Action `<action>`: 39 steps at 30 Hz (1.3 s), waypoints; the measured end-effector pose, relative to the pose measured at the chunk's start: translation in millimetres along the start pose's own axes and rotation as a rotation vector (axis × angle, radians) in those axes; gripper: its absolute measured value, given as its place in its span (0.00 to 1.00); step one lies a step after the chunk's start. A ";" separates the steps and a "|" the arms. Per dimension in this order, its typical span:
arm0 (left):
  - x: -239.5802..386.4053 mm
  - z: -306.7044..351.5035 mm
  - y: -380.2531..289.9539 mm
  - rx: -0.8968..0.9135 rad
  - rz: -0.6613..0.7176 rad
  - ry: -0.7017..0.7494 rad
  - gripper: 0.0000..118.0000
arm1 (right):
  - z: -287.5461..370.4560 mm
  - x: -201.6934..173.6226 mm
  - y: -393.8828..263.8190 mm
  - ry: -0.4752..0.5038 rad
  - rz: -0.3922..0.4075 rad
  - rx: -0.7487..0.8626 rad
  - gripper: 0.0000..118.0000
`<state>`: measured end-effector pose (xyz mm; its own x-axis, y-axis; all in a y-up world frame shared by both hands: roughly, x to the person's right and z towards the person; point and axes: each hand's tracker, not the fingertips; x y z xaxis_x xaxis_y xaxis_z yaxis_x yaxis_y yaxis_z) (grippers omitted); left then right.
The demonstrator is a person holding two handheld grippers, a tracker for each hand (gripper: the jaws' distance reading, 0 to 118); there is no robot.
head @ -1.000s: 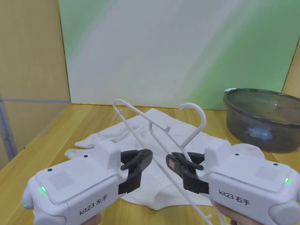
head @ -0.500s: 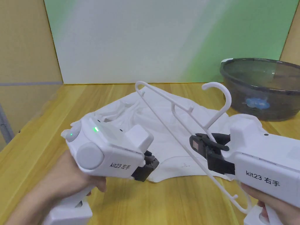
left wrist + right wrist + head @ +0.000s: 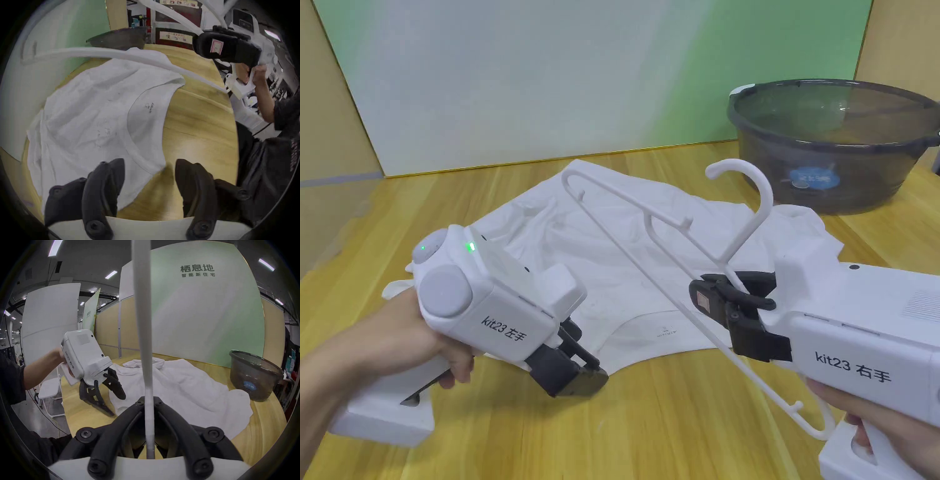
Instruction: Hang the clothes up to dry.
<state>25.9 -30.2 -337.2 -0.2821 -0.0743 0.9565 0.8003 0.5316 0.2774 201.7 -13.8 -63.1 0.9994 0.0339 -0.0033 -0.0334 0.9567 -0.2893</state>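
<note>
The left gripper (image 3: 575, 375) has dipped, jaws spread, toward the shirt (image 3: 625, 262) collar; the right gripper (image 3: 715, 306) stays clamped on the hanger (image 3: 650, 275), ready for threading.

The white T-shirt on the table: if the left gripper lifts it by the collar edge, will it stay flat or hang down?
The white T-shirt will probably hang down limply: it already lies in soft wrinkles on the wooden table. It looks thin, so likely light. The open left gripper may catch only one layer at the neckline, so the fabric could slip.
</note>
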 end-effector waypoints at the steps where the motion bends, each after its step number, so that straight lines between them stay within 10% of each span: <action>1: 0.7 -3.0 -1.3 0.027 -0.051 0.032 0.51 | -2.0 1.7 -1.6 0.003 -0.001 -0.006 0.04; 10: 2.6 -4.6 -8.9 0.051 0.018 -0.038 0.47 | -7.5 9.3 -5.4 -0.008 -0.014 -0.039 0.04; 15: -1.5 -2.2 -16.3 0.105 0.058 -0.025 0.11 | -6.9 8.5 -6.6 -0.013 -0.020 -0.036 0.04; 20: 2.6 -7.1 -23.6 0.121 0.065 -0.008 0.06 | -5.1 7.8 -10.7 -0.030 0.016 -0.065 0.04; 39: 6.7 -9.7 -35.2 0.210 0.154 0.050 0.02 | 36.6 18.8 -24.6 -0.056 0.490 -0.211 0.04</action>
<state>1.0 -57.6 -339.7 -0.1347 -0.0178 0.9907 0.7027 0.7032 0.1082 221.0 -26.1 -21.0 0.8652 0.4826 -0.1364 -0.4877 0.7463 -0.4530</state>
